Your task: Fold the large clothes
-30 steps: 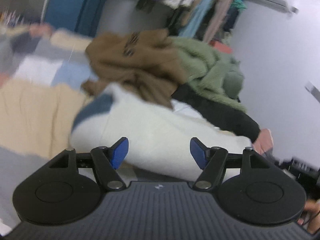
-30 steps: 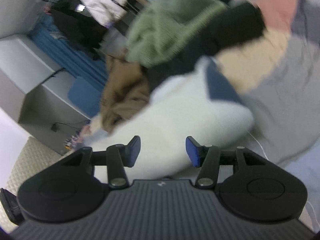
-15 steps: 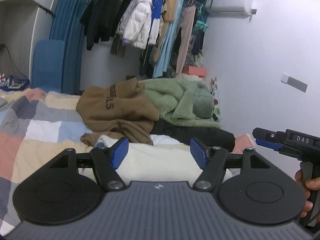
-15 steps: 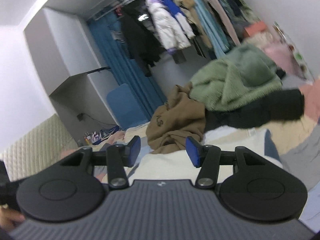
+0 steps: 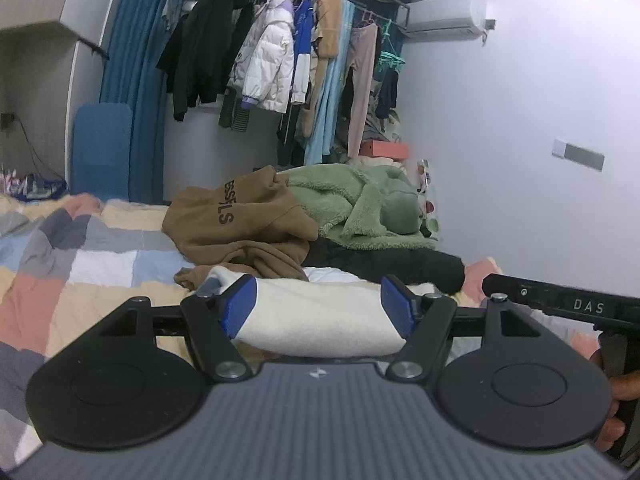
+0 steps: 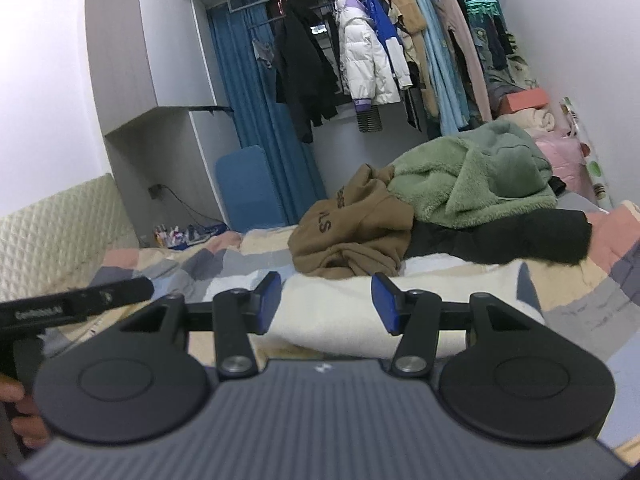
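I hold two claws, one in each hand. My left claw (image 5: 318, 306) has its two blue fingers well apart with nothing clamped between them; my right claw (image 6: 326, 302) also stands apart and bare, a little narrower. Just ahead of and below both claws lies one folded white garment (image 5: 316, 318) on the patchwork quilt (image 5: 92, 264). Beyond it, farther from my claws, sits a heap of three more clothes: one brown hoodie (image 5: 236, 220) ahead and slightly left, one green fleece (image 5: 360, 208) to its right and one black garment (image 5: 384, 264) under the fleece, touching the white one's far edge. Far ahead hangs one rail of clothes (image 5: 288, 64). Left of the rail stands one blue board (image 5: 100, 152).
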The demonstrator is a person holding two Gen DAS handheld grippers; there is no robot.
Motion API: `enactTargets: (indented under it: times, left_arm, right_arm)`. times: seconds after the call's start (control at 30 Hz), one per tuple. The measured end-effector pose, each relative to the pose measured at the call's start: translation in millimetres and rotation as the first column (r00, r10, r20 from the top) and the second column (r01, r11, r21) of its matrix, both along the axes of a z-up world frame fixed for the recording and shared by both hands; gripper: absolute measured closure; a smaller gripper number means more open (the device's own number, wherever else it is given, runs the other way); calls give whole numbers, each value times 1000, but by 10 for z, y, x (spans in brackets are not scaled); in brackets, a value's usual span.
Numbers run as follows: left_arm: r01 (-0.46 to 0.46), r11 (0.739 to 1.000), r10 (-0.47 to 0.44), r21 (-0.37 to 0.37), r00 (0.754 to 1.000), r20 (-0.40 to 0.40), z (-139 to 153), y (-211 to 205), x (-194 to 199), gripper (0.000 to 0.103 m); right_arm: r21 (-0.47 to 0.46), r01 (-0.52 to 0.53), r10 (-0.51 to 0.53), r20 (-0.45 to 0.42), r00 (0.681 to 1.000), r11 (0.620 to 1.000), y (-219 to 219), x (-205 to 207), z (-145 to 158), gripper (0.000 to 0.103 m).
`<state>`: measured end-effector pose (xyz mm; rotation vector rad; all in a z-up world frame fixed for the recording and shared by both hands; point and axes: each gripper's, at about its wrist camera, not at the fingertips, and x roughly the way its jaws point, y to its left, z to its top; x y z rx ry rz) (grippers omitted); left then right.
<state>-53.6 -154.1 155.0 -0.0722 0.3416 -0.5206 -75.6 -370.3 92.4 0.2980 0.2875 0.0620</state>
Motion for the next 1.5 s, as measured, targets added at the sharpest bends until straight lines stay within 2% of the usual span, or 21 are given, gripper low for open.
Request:
enactTargets:
  times: [0.1, 0.4, 1.13, 1.3, 1.37, 1.5]
  left_arm:
    - [2, 1000, -2, -11, 1000, -16, -84, 45, -55, 29]
    - [-8, 1000, 8, 1, 999, -37, -292, 65, 19, 28]
    - [-19, 1000, 20, 24, 999, -50, -426, 48, 156, 24]
    - [-24, 1000, 25, 18, 998, -56, -447, 60, 176, 16]
    - [-29, 999, 30, 14, 998, -57, -443, 64, 207, 7]
    - [-46, 999, 47, 26, 997, -59, -451, 63, 230, 3]
  right_arm:
    - [-31, 11, -11, -14, 1000, 999, 102, -62, -61, 49]
    - [-49, 36, -38, -57, 998, 998, 276, -108, -228, 49]
    - [-79, 59, -69, -125, 990, 995, 290, -69, -413, 49]
    - [-83, 60, -71, -126, 990, 995, 287, -77, -417, 49]
    - [-84, 62, -72, -125, 990, 995, 285, -76, -418, 49]
    - [-88, 72, -83, -126, 989, 994, 259, -79, -411, 47]
